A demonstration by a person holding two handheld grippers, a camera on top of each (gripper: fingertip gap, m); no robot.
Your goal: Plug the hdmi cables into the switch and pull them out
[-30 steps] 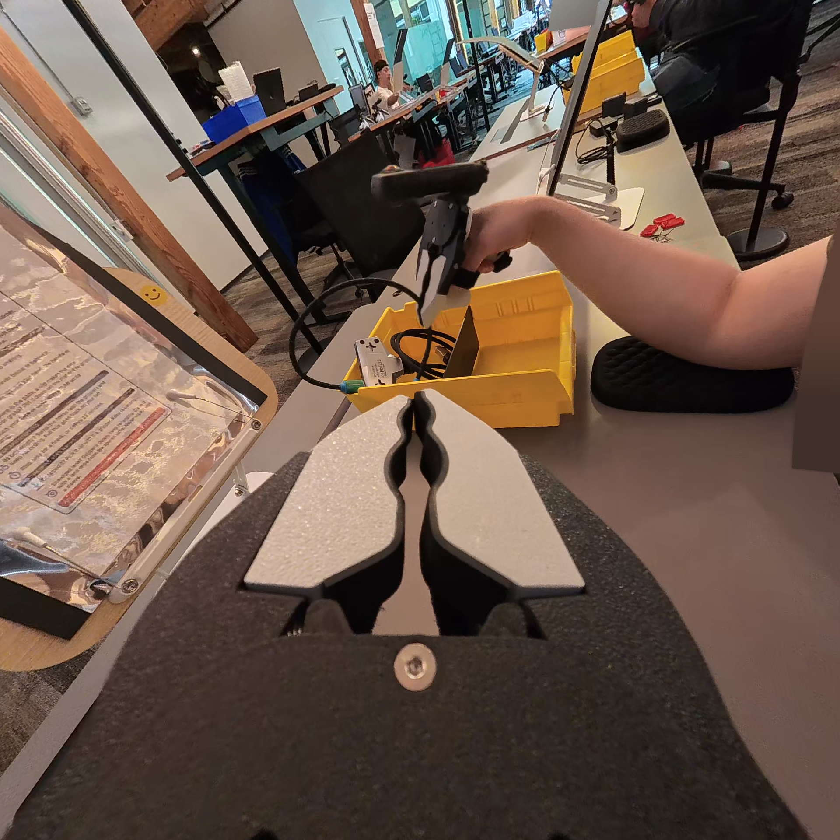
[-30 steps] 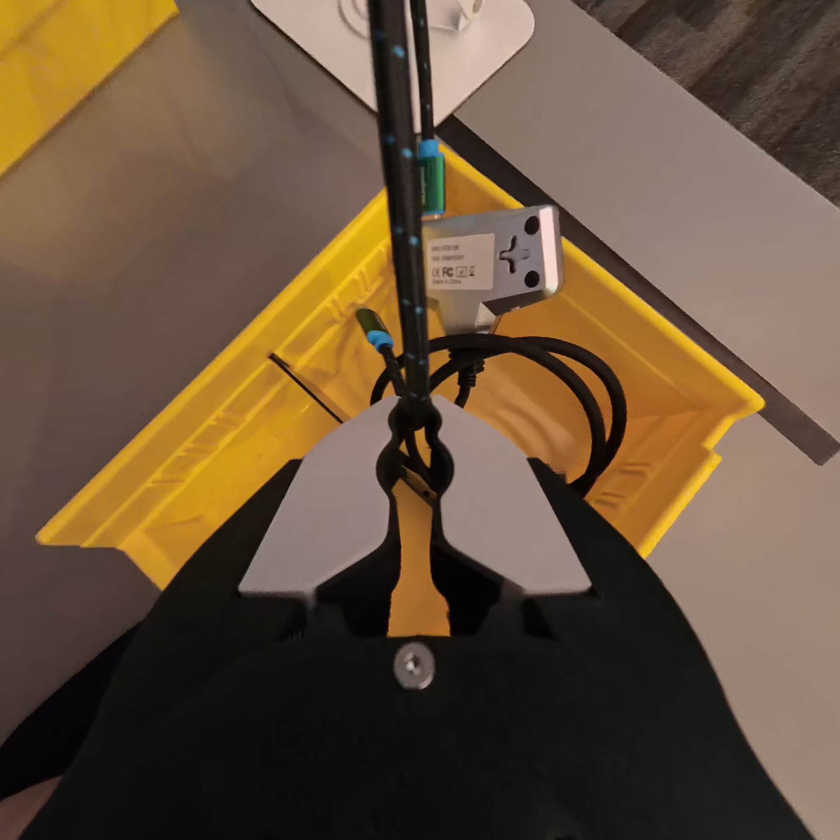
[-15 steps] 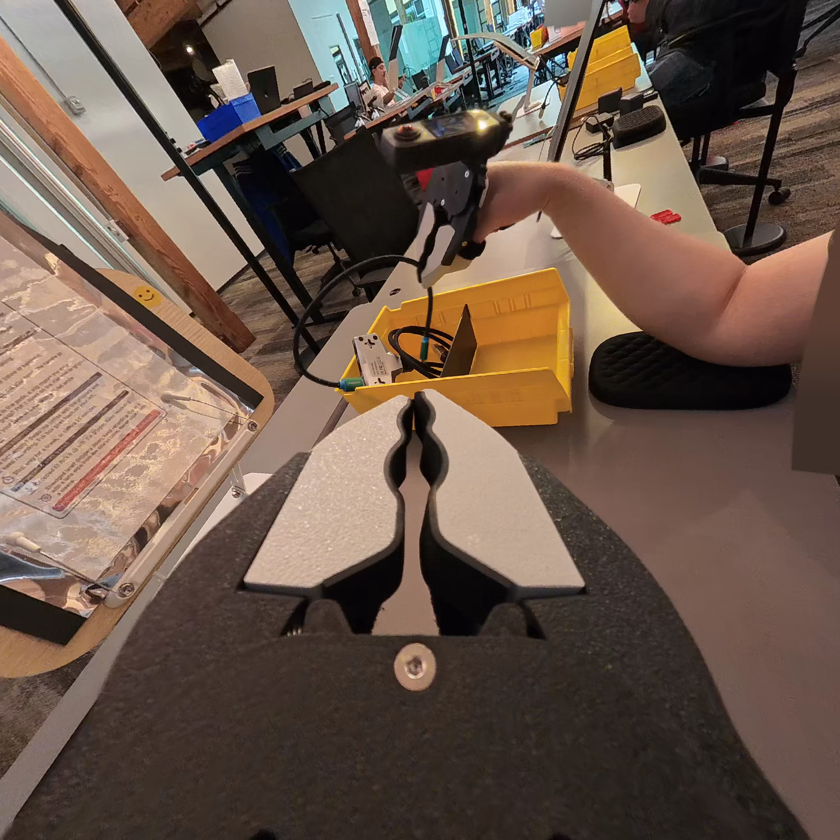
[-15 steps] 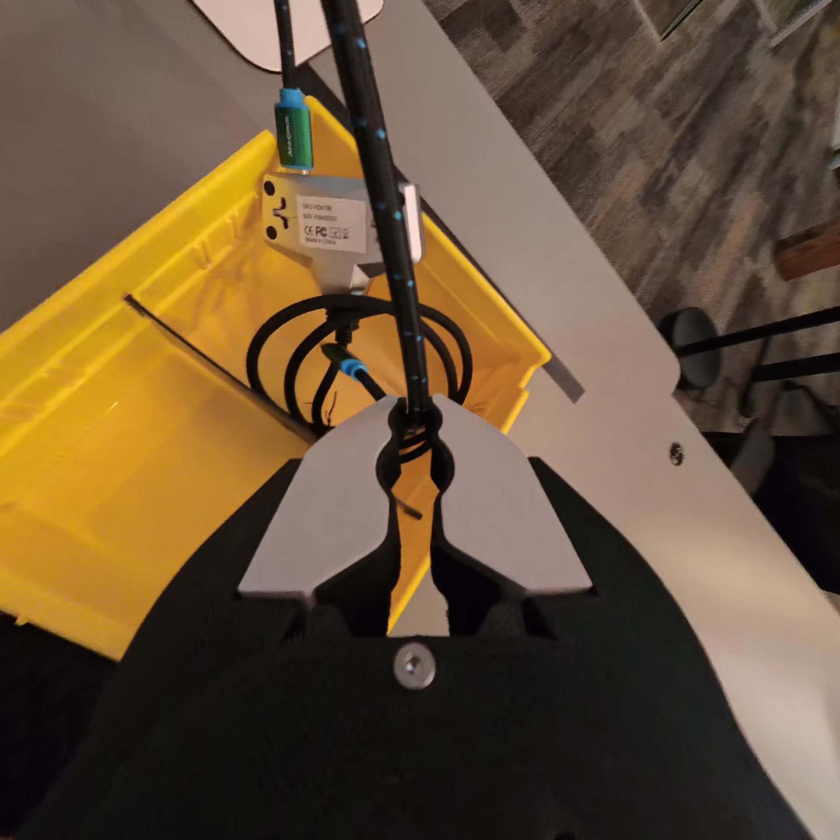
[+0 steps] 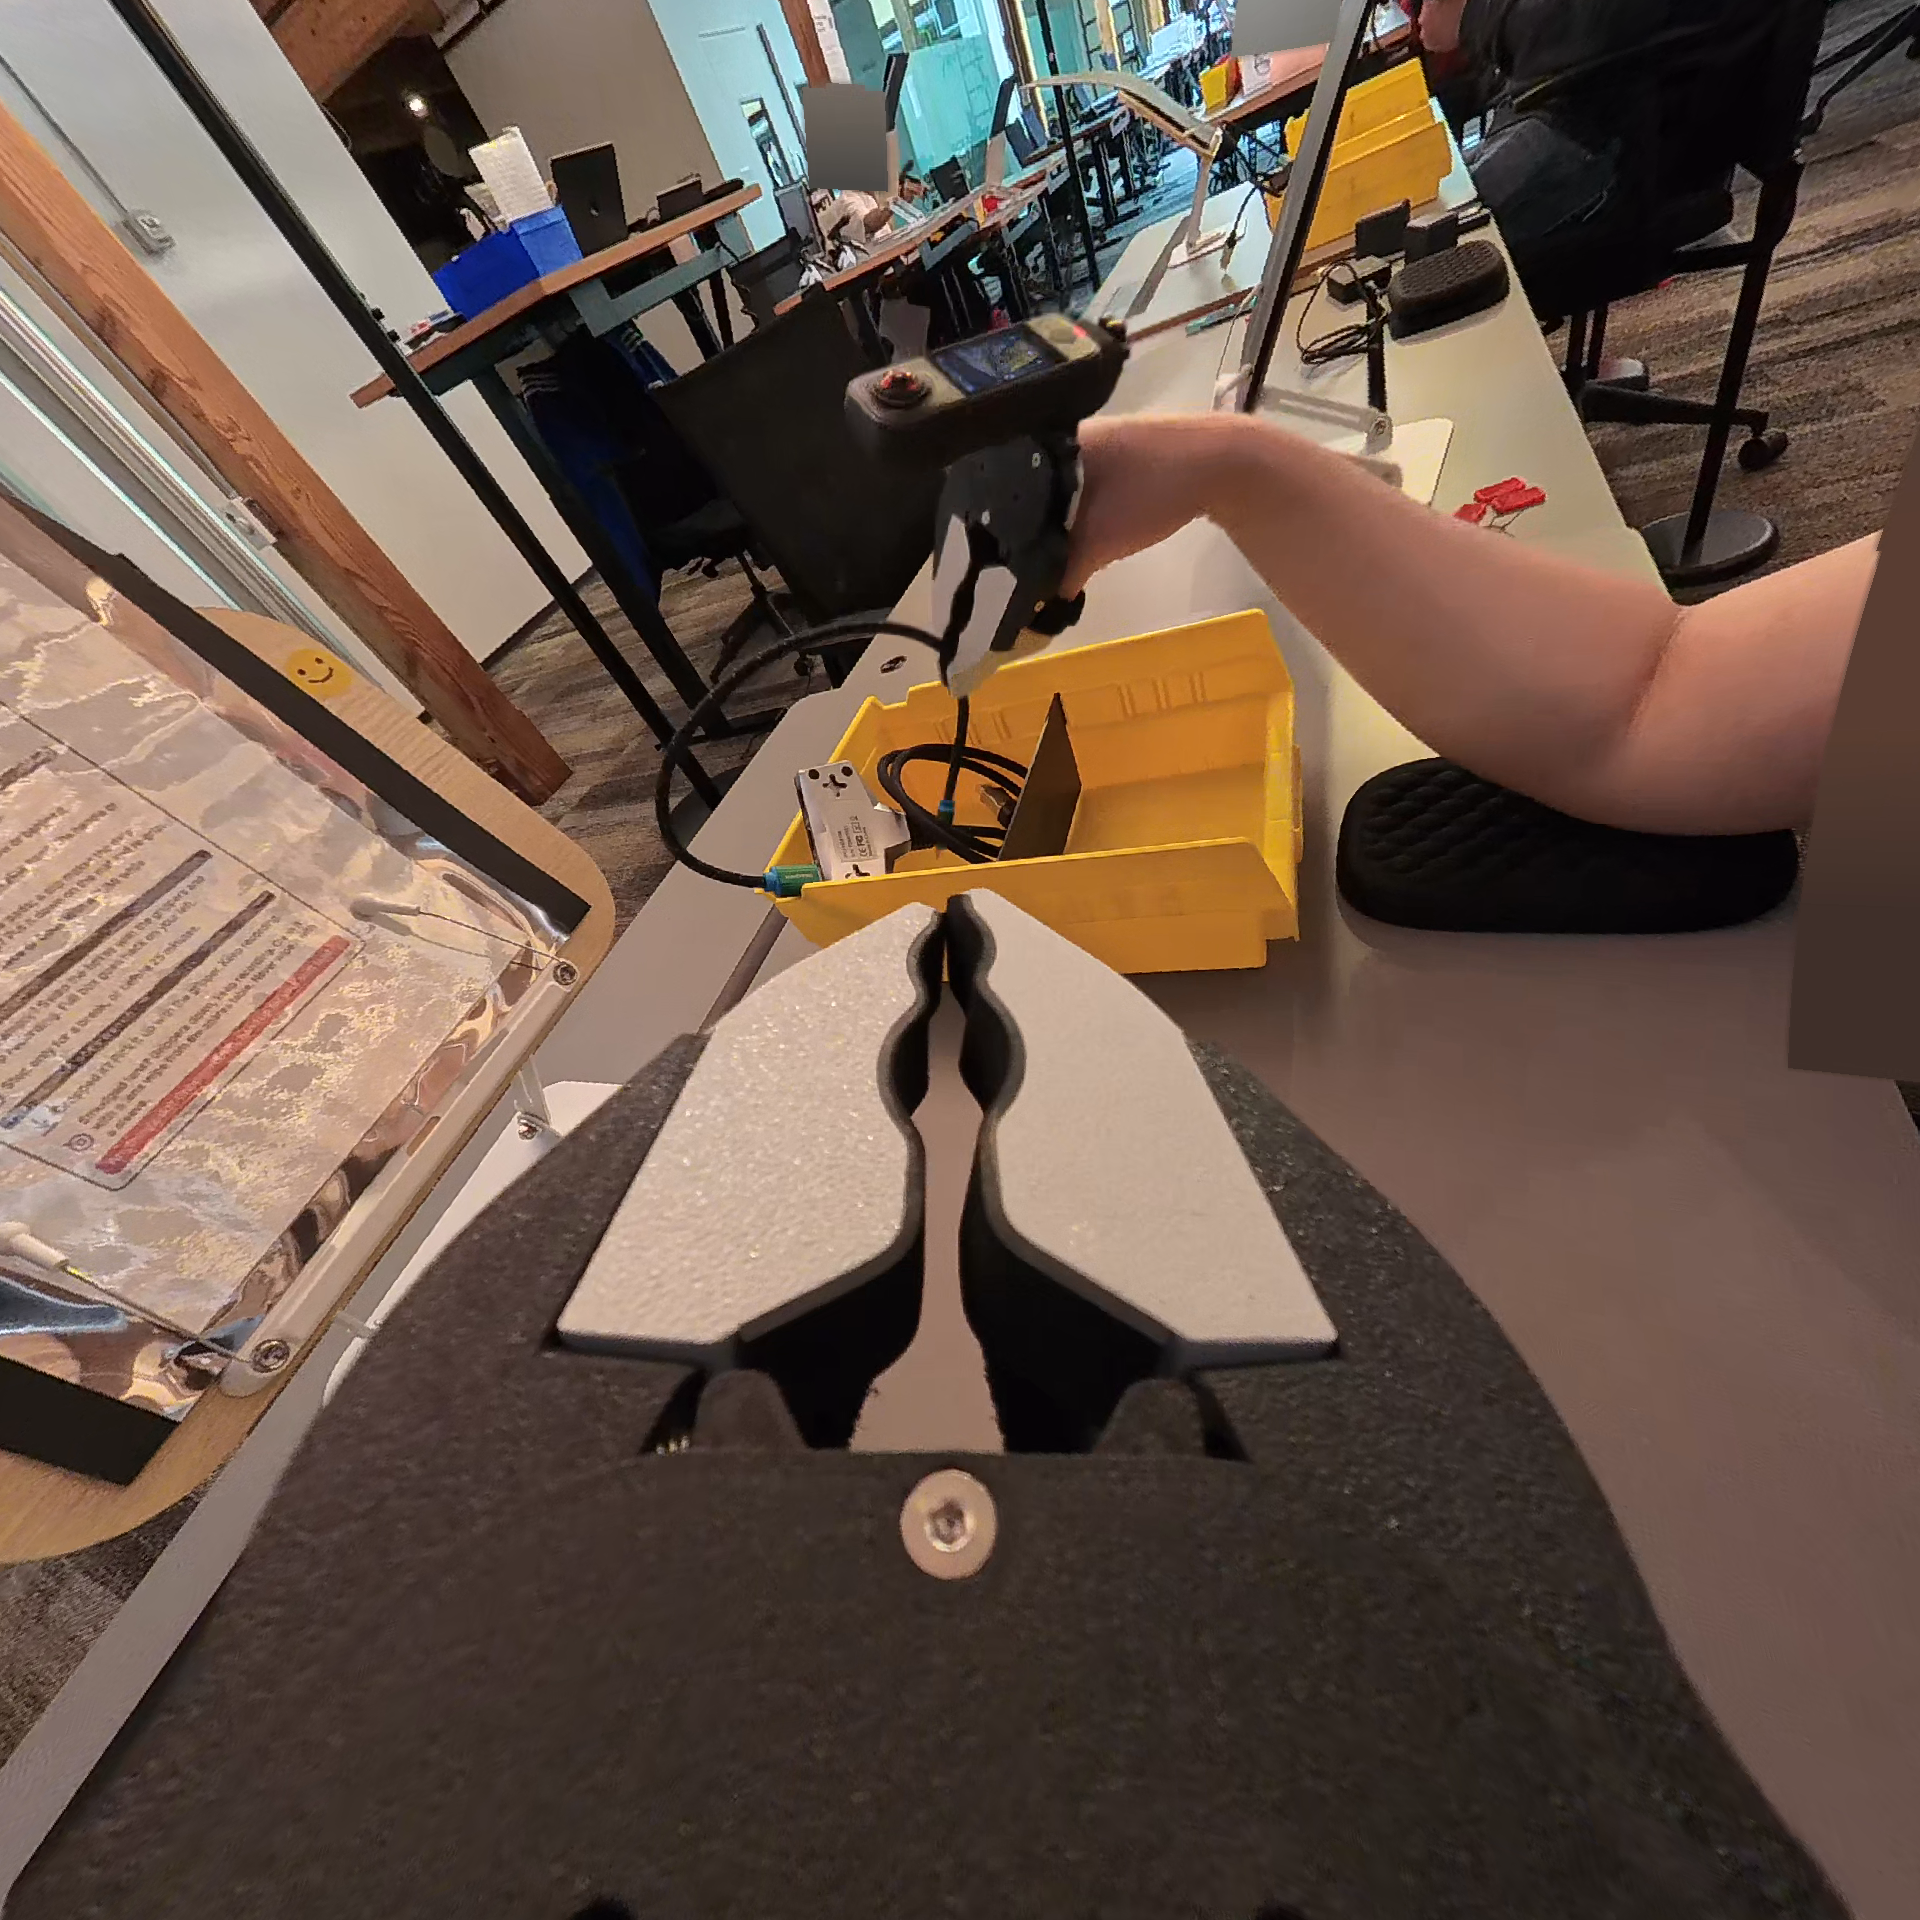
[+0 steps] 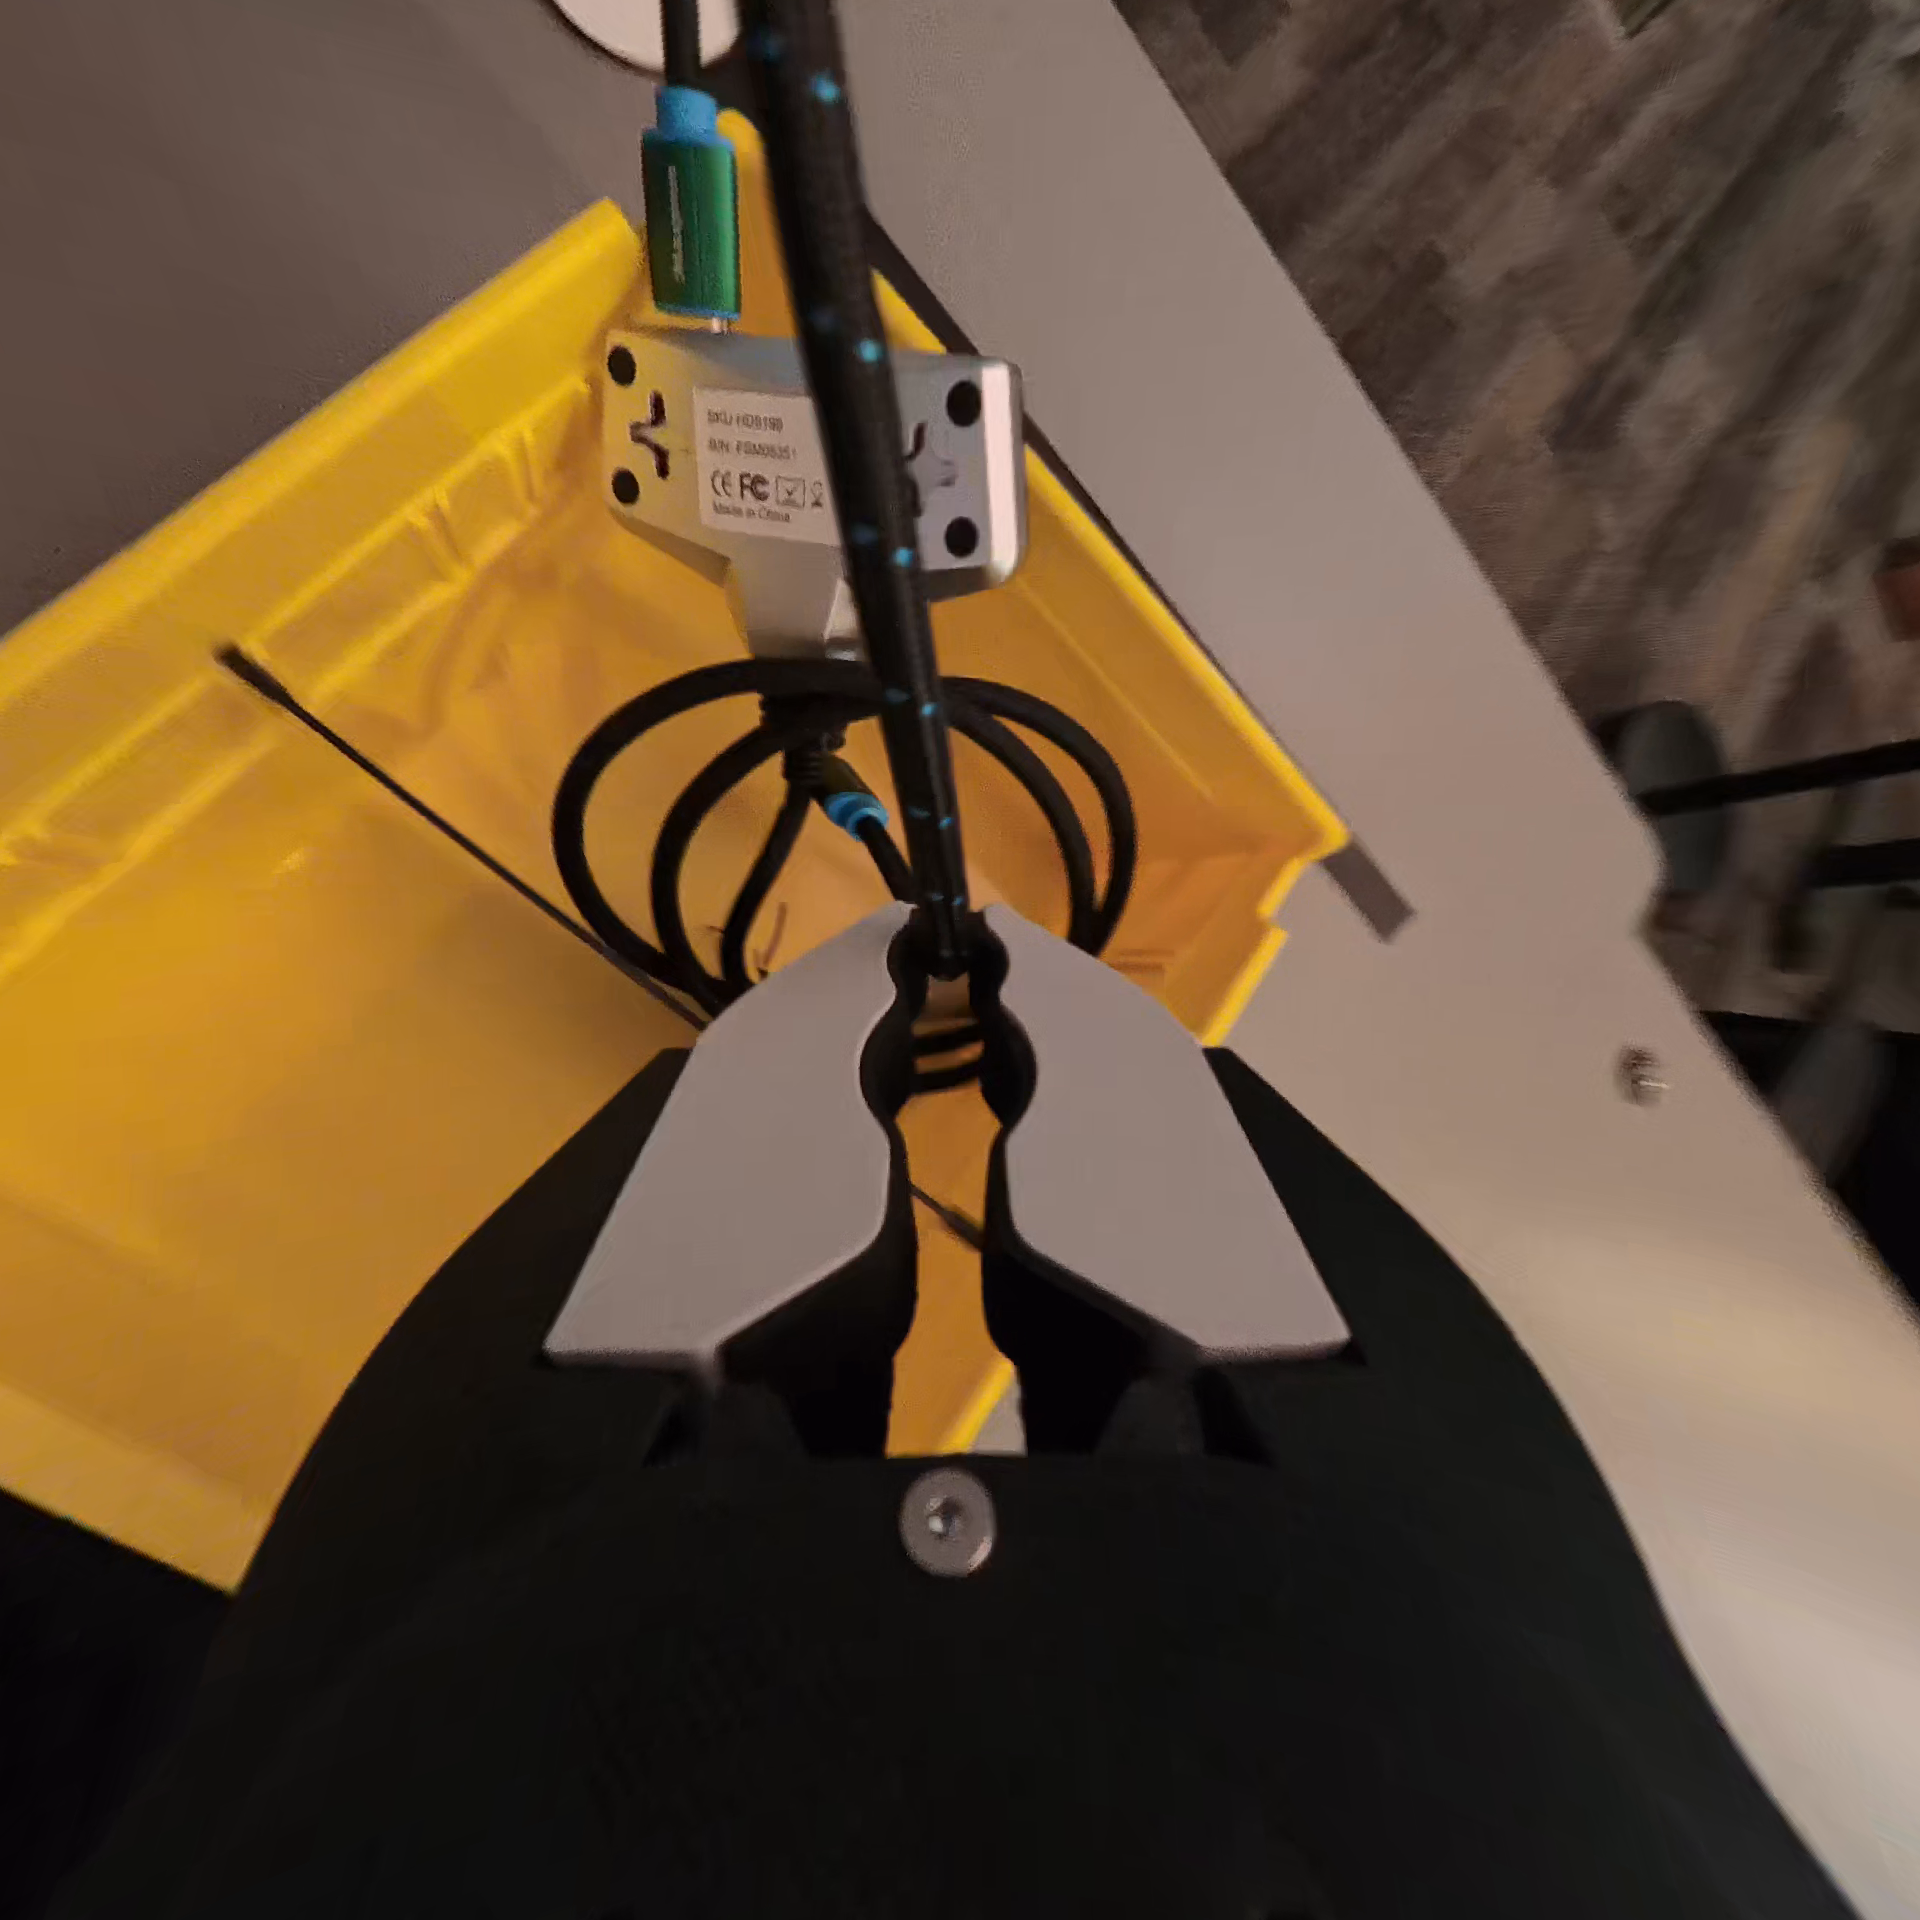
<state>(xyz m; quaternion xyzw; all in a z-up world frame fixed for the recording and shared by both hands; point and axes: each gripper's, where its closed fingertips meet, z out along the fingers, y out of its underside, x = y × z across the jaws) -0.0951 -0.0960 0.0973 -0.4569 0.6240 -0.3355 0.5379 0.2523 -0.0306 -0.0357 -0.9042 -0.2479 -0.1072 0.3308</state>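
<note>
A silver HDMI switch (image 6: pixel 821 468) lies underside up in the left compartment of a yellow bin (image 6: pixel 312 935); it also shows in the left wrist view (image 5: pixel 847 826). A green HDMI plug (image 6: pixel 691 223) sits in one of its ports. My right gripper (image 6: pixel 943 920) is shut on a black braided cable with blue flecks (image 6: pixel 873 447) and holds it above the bin; the gripper also shows in the left wrist view (image 5: pixel 966 675). A coiled black cable (image 6: pixel 831 810) lies below the switch. My left gripper (image 5: pixel 945 914) is shut and empty, low over the grey desk, short of the bin (image 5: pixel 1174 894).
A black divider (image 5: pixel 1044 784) splits the bin. A black wrist rest (image 5: pixel 1558 857) lies right of the bin under the person's forearm (image 5: pixel 1455 623). A laminated sheet on a wooden board (image 5: pixel 208 1039) stands at the left. The desk edge (image 6: pixel 1455 727) runs to the right of the bin. Left tips to right tips: about 40 cm. The green HDMI plug (image 6: pixel 691 223) is about 15 cm from my right fingertips and 35 cm from my left.
My right gripper has risen above the bin with the braided cable and turned, so the switch now sits more in the middle of its view. The left gripper has stayed put.
</note>
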